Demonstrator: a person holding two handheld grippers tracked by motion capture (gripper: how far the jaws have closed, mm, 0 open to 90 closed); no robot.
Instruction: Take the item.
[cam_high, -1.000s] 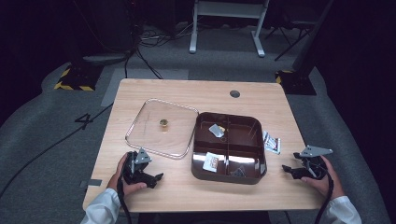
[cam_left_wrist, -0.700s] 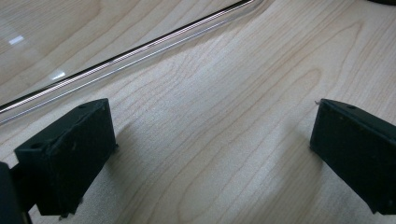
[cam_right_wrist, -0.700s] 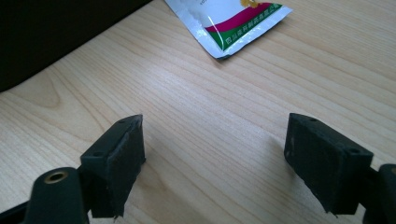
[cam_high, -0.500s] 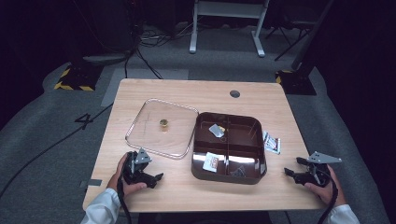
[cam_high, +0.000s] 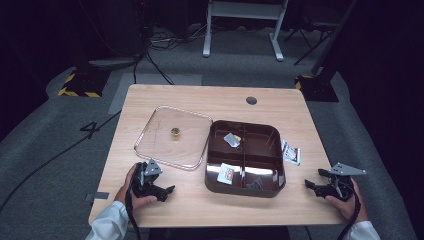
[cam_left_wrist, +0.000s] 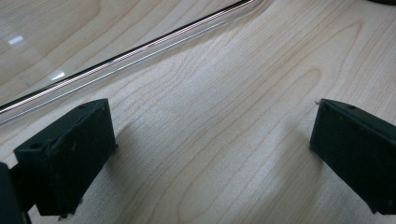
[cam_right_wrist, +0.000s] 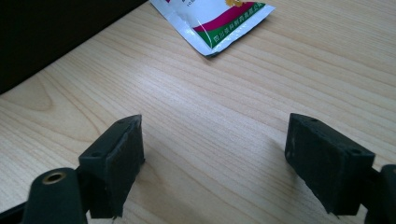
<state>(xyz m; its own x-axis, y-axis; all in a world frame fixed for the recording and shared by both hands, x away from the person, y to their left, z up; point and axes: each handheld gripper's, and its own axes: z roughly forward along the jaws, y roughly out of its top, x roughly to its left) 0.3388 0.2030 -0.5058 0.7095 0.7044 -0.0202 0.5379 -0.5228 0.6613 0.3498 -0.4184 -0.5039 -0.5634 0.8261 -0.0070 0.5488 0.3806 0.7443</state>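
Observation:
A dark brown compartment box (cam_high: 272, 134) sits on the wooden table (cam_high: 200, 97), holding small packets (cam_high: 226, 173) and other bits. Its clear lid (cam_high: 172, 136) lies flat to the left with a small gold knob (cam_high: 175, 131) on it. A white packet (cam_high: 291, 152) with red and green print (cam_right_wrist: 217, 14) lies right of the box. My left gripper (cam_high: 169, 190) rests open on the table near the lid's front edge (cam_left_wrist: 126, 56), nothing between its fingers. My right gripper (cam_high: 311, 184) rests open at the front right corner, empty, pointing toward the packet.
A round cable hole (cam_high: 251, 100) lies near the table's far edge. Grey carpet with cables (cam_high: 150, 55) and a white frame stand (cam_high: 245, 22) lie beyond. The table's right edge is close by my right gripper.
My right gripper has moved back toward the table's front right corner and lower. The left gripper has stayed put.

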